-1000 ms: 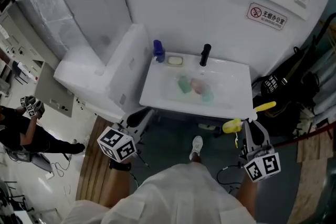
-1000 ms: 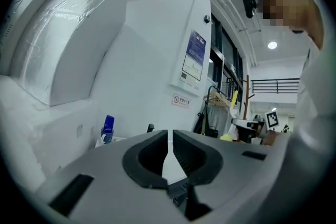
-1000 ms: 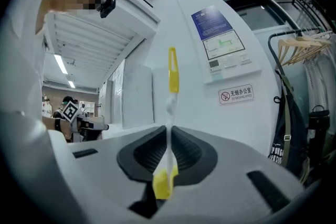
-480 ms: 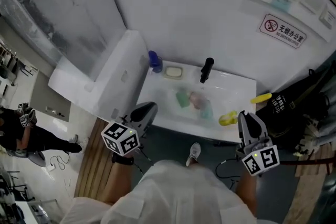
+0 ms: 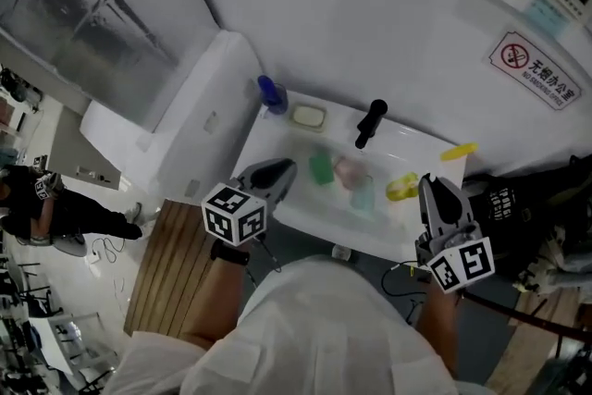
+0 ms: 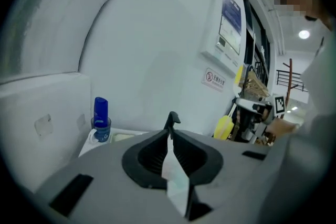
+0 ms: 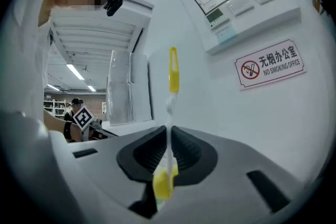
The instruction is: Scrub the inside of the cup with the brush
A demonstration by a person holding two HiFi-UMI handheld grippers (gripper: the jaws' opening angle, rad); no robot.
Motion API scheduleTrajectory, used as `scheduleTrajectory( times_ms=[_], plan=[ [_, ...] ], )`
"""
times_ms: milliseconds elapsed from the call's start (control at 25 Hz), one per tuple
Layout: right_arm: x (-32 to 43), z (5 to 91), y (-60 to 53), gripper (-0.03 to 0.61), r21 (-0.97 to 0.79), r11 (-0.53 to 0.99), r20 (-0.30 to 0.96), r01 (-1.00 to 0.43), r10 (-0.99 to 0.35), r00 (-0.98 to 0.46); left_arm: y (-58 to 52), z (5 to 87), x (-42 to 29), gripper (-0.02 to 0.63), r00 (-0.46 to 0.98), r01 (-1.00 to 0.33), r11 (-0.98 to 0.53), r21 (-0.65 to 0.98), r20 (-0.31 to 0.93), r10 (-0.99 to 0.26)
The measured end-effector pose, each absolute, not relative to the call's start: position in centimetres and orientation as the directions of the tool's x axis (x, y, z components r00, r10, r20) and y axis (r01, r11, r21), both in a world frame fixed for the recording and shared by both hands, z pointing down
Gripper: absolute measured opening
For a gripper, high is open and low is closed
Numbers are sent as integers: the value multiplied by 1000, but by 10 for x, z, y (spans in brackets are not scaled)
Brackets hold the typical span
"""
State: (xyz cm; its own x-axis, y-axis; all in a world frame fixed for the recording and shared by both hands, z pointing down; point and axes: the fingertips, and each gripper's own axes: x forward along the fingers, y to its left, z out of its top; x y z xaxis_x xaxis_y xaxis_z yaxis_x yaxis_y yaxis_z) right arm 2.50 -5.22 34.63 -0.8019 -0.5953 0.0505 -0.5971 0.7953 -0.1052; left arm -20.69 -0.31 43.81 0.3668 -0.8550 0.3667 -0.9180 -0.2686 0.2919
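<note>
The right gripper (image 5: 431, 191) clamps the yellow brush (image 5: 403, 188) by its thin stem over the sink's (image 5: 416, 139) right end. The left gripper (image 5: 280, 171), its jaws pressed together, is at the sink's left edge. 3 cups (image 5: 349, 171) lie in the basin between the 2 grippers.

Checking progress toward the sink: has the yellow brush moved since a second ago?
Yes. The yellow brush, held in the right gripper, went from outside the front rim of the sink to over it.
</note>
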Motion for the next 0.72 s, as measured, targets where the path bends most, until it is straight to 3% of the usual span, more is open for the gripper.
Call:
scheduleTrajectory(
  times_ms=[360, 520, 720],
  plan=[
    [11, 383, -93, 31, -120, 850, 77, -514, -508, -858, -43, 525, -193, 31, 324, -929, -157, 335, 528, -785],
    [3, 396, -101, 31, -122, 863, 93, -491, -482, -871, -56, 565, -187, 100, 323, -916, -91, 391, 580, -748],
    [-6, 408, -109, 31, -140, 864, 106, -483, -472, -875, -72, 606, -184, 121, 305, -907, -13, 420, 635, -710]
  ],
)
